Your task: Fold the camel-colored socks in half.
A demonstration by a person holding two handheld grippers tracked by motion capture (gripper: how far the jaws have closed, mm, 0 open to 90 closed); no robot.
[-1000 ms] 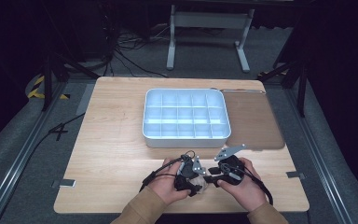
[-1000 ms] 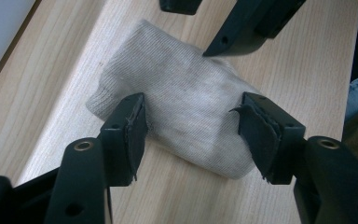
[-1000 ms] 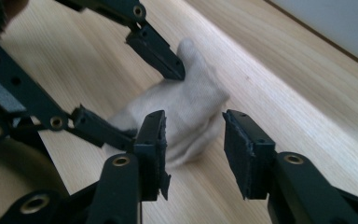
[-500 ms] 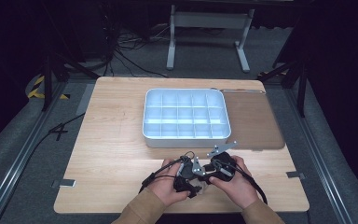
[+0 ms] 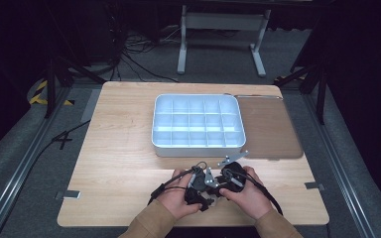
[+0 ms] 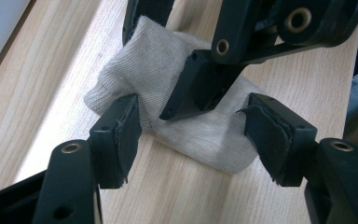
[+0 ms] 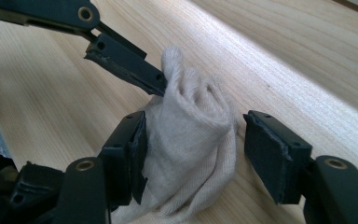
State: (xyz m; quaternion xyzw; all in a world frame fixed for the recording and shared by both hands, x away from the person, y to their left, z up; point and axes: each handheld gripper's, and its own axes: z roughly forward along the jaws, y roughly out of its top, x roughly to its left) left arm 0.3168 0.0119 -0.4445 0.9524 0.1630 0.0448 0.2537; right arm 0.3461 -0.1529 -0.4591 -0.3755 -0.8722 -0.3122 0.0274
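Looking down, we see a pale wooden bench point(image 5: 119, 148) on grey carpet, dark room beyond, a white compartment tray point(image 5: 197, 144) mid-bench. At the near edge lies a folded beige sock point(image 6: 186, 116) (long axis slanting across the grain). Our left hand-held gripper point(image 6: 191, 135) straddles it, jaws apart; our right hand-held gripper point(image 7: 191, 154) has just been opening, sock between, one pad touching.

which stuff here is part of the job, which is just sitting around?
In the job:
- beige knitted cloth, between both sets of open jaws
- left gripper
- right gripper

Lying about:
- white compartment tray
- brown mat
- wooden table
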